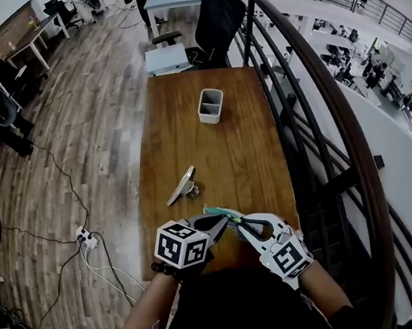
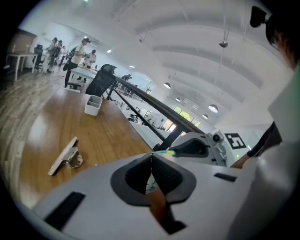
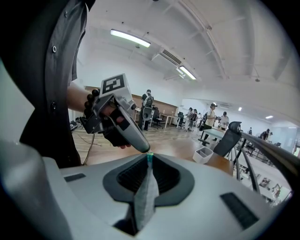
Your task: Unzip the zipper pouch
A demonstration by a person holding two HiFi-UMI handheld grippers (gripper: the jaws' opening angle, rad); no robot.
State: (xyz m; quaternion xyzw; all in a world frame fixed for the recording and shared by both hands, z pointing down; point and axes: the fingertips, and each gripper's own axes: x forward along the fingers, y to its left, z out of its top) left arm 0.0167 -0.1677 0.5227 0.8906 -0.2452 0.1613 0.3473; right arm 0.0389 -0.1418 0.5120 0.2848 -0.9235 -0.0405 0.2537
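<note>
**Nearest, lower centre of the head view.** The left gripper (image 1: 220, 226) and right gripper (image 1: 242, 228) meet tip to tip above the near edge of the table (image 1: 187, 132). The zipper pouch (image 1: 224, 212) is held between them, clear of the wood.

- Left gripper view: the jaws are clenched on a thin pale-and-brown part of the pouch (image 2: 151, 183). Whether this is the pull cannot be told.
- Right gripper view: the jaws are clamped on grey pouch fabric (image 3: 146, 192) with a teal tip.

**Progress.** Both grips look set. No opened length of zipper shows, so the drawing apart probably remains to be done.

**Middle of the frame.** A flat strip with a metal clip (image 1: 182, 186) lies well apart from the pouch.

**Upper centre.** A white divided container (image 1: 211, 105) stands on the table, with an office chair (image 1: 216, 15) beyond it. Neither obstructs. The railing (image 1: 319, 107) at right runs close beside the table.
</note>
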